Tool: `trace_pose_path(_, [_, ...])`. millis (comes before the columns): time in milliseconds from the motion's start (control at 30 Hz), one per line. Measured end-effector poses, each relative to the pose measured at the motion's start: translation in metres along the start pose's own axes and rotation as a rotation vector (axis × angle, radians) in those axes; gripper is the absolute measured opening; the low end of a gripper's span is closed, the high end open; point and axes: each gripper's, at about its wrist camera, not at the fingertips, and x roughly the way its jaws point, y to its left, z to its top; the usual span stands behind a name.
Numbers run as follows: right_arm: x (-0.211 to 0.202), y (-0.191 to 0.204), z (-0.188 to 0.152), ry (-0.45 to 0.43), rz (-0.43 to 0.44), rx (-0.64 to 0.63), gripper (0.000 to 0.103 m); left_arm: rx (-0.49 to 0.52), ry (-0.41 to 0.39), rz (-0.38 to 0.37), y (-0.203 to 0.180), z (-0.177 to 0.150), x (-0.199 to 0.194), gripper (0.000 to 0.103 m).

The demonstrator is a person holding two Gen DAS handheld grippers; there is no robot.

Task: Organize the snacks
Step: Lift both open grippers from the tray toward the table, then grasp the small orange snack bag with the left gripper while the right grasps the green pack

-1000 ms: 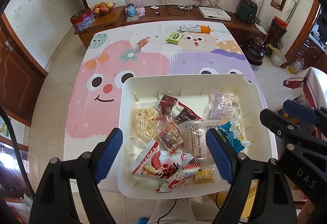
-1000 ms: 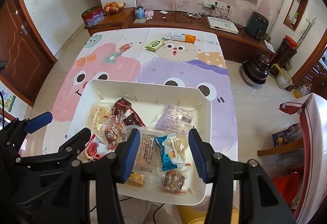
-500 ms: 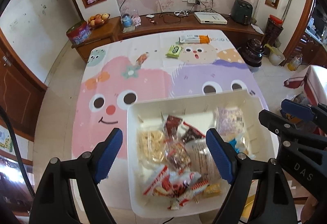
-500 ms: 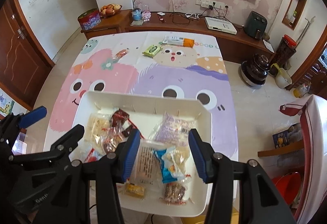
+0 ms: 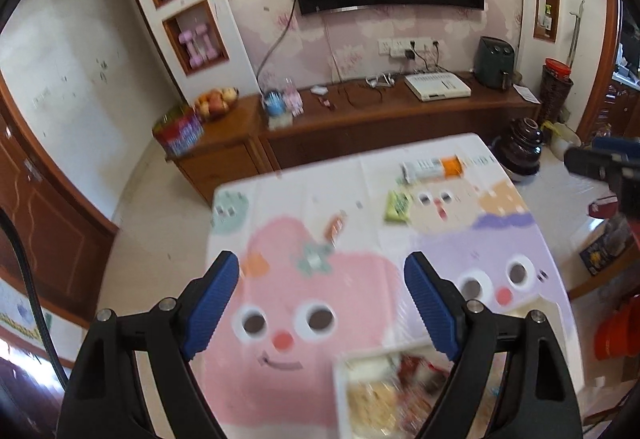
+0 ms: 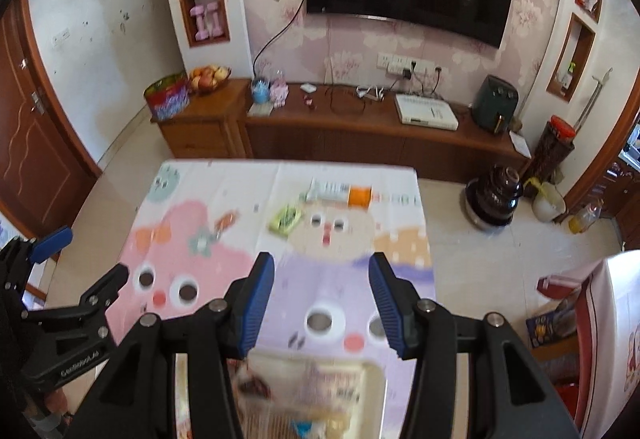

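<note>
A white tray [image 5: 340, 391] filled with several snack packets sits at the table's near edge, blurred, and also shows in the right wrist view [image 6: 376, 371]. A green packet [image 5: 397, 205] and a long white-and-orange packet [image 5: 434, 167] lie at the far end of the table; both show in the right wrist view too, the green packet [image 6: 285, 219] and the long packet [image 6: 340, 194]. A small orange wrapper [image 5: 335, 227] lies mid-table. My left gripper [image 5: 322, 309] is open and empty above the table. My right gripper [image 6: 322, 305] is open and empty above the tray's far edge.
The table wears a pink and purple cartoon cloth [image 5: 320, 279]. Behind it stands a wooden sideboard [image 6: 360, 127] with a fruit bowl [image 6: 208, 77], a tin [image 6: 167, 101] and a white box [image 6: 426, 113]. A dark pot [image 6: 494, 199] stands on the floor at right.
Both grippers have tilted up and pulled back, so the tray has slid from the middle of each view to the bottom edge. Both stay open and empty.
</note>
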Motion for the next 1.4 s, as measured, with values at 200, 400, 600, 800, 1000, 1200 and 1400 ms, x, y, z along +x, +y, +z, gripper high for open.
trace_pose_path(200, [0.045,0.008,0.052,-0.002,-0.035,-0.005,0.05,0.077,-0.028,0.009,0.001,0.038,0.039,0.087])
trace_pose_path(400, [0.113,0.016,0.077,0.063,-0.001,0.023,0.05,0.105,0.047,-0.031,0.0,0.061,0.12,0.087])
trace_pose_path(600, [0.2,0.025,0.081,0.218,0.103,0.077,0.05,0.1,0.16,-0.104,0.004,0.062,0.211,0.087])
trace_pose_path(800, [0.287,0.034,0.062,0.382,0.141,0.15,0.05,0.097,0.274,-0.142,-0.001,0.042,0.288,0.087])
trace_pose_path(1000, [0.348,0.04,0.037,0.491,0.122,0.202,0.05,0.094,0.343,-0.157,-0.011,0.023,0.335,0.086])
trace_pose_path(1200, [0.376,0.047,0.026,0.545,0.094,0.203,0.05,0.11,0.388,-0.178,-0.022,0.01,0.355,0.077])
trace_pose_path(1400, [0.374,0.055,0.024,0.528,0.049,0.147,0.047,0.087,0.404,-0.223,-0.024,0.004,0.36,0.05])
